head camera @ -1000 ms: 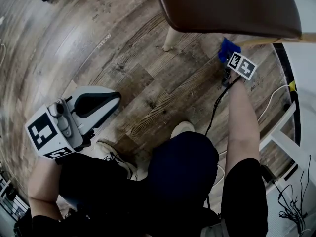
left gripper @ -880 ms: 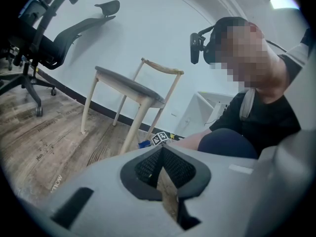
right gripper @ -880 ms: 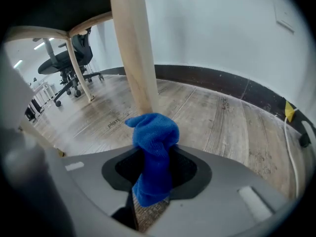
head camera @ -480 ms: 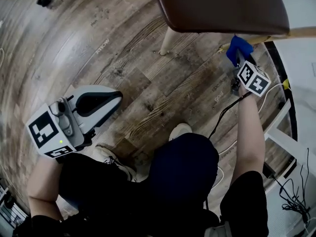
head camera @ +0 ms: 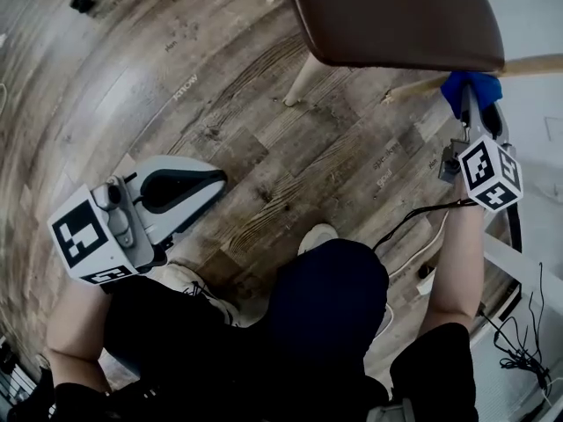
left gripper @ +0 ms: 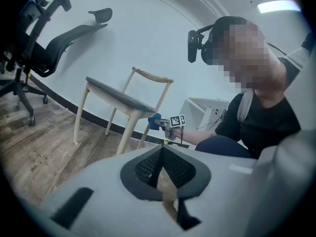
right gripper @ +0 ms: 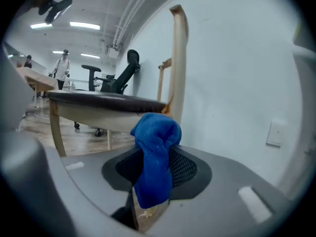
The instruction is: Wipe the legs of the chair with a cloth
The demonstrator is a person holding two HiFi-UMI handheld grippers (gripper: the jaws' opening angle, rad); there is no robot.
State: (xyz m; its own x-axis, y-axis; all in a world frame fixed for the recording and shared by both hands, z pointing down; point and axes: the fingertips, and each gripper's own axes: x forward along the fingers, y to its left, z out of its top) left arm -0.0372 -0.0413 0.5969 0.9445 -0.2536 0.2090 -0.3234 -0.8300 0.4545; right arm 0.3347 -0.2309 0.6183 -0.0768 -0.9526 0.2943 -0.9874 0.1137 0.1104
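Observation:
A wooden chair with a dark brown seat (head camera: 396,16) stands at the top of the head view; its pale legs (head camera: 299,79) slant down to the floor. My right gripper (head camera: 473,104) is shut on a blue cloth (head camera: 470,86) that rests against the near right leg (head camera: 422,86) just under the seat. In the right gripper view the cloth (right gripper: 155,154) hangs bunched between the jaws, with the chair's back post (right gripper: 178,63) right behind it. My left gripper (head camera: 207,183) is shut and holds nothing, low at the left, far from the chair (left gripper: 121,100).
Wood plank floor (head camera: 220,104) lies all round. A white wall and a black baseboard (head camera: 515,227) run along the right, with white furniture and cables (head camera: 519,341) beside them. My knees and shoes (head camera: 321,236) are below. Office chairs (left gripper: 49,43) stand farther off, and people walk in the distance (right gripper: 61,65).
My right gripper has risen with the blue cloth along the chair's near right leg, from low down to just under the seat. The left gripper has barely moved.

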